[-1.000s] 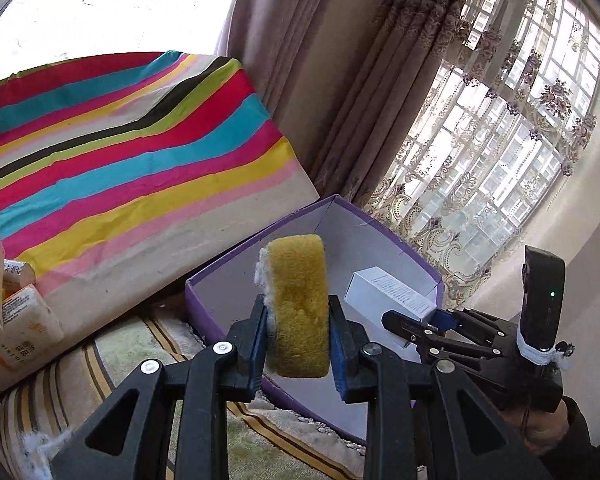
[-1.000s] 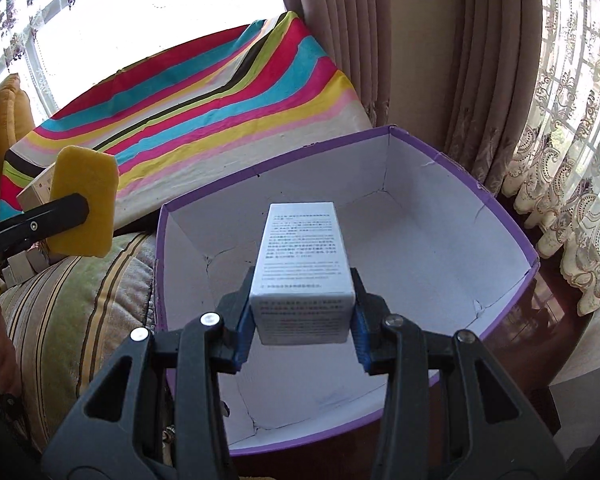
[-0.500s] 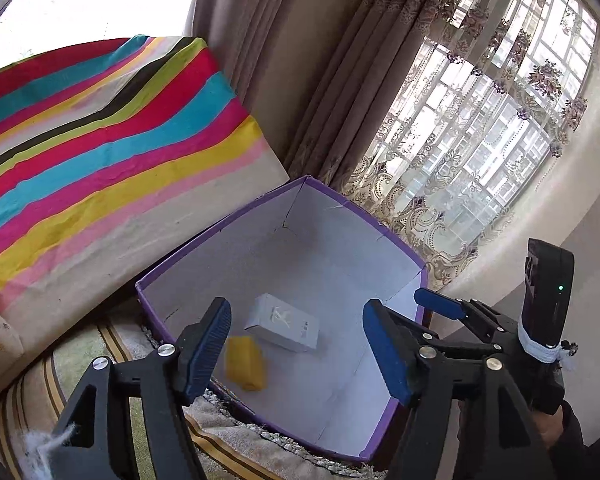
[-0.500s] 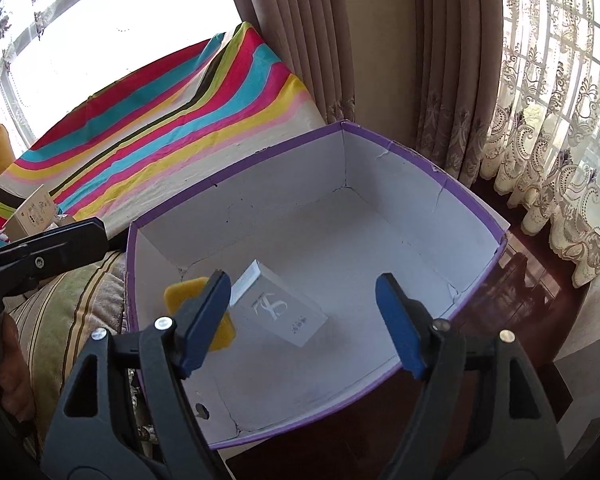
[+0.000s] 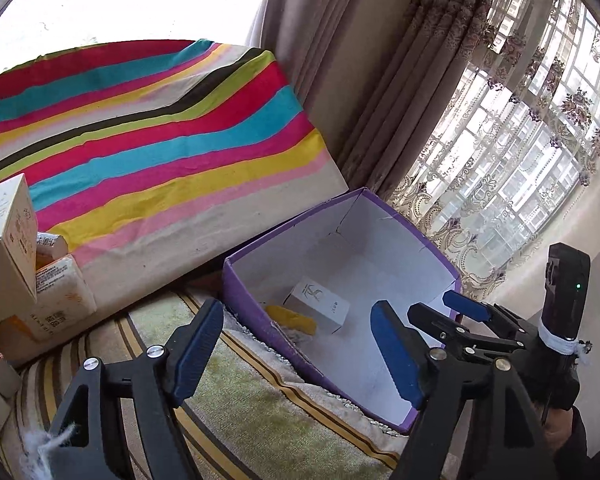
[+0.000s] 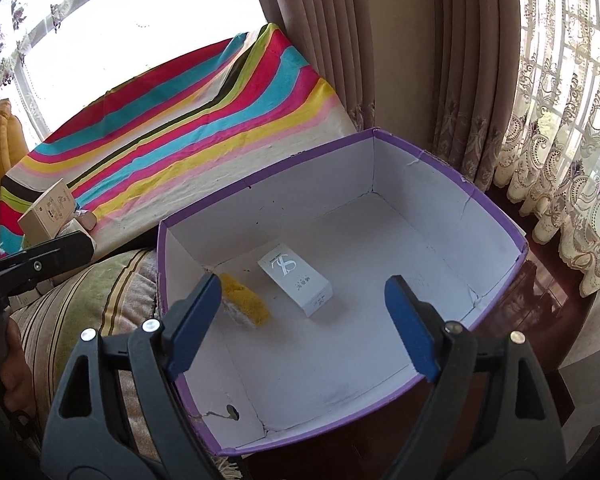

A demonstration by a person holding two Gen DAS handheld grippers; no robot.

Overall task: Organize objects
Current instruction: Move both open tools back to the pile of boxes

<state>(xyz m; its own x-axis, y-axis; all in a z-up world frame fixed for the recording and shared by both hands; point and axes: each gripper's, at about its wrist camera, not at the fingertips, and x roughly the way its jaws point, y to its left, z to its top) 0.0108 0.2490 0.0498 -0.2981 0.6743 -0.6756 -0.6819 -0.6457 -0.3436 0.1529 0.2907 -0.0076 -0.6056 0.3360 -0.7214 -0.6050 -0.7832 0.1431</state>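
Observation:
A purple box with a white inside [image 5: 242, 284] [image 6: 420, 152] stands open on the rug. A yellow sponge [image 5: 294, 319] [image 6: 246, 300] and a small white carton [image 5: 318, 304] [image 6: 296, 280] lie on its floor, side by side. My left gripper [image 5: 298, 354] is open and empty, above the box's near left wall. My right gripper [image 6: 300, 320] is open and empty above the box; it also shows in the left wrist view [image 5: 424, 312]. The left gripper's finger [image 6: 40, 260] shows at the left of the right wrist view.
A striped cushion [image 5: 148, 148] [image 6: 204, 128] leans behind the box. Beige cartons [image 5: 8, 240] [image 6: 50, 212] and packets [image 5: 58, 300] are stacked at the left. A striped rug [image 5: 240, 412] lies underneath. Curtains [image 6: 440, 60] and a window [image 5: 520, 160] are at the right.
A second ago each gripper held its item; both opened and sponge and carton dropped into the box. Since half a second ago the left gripper has pulled back left; the items have settled.

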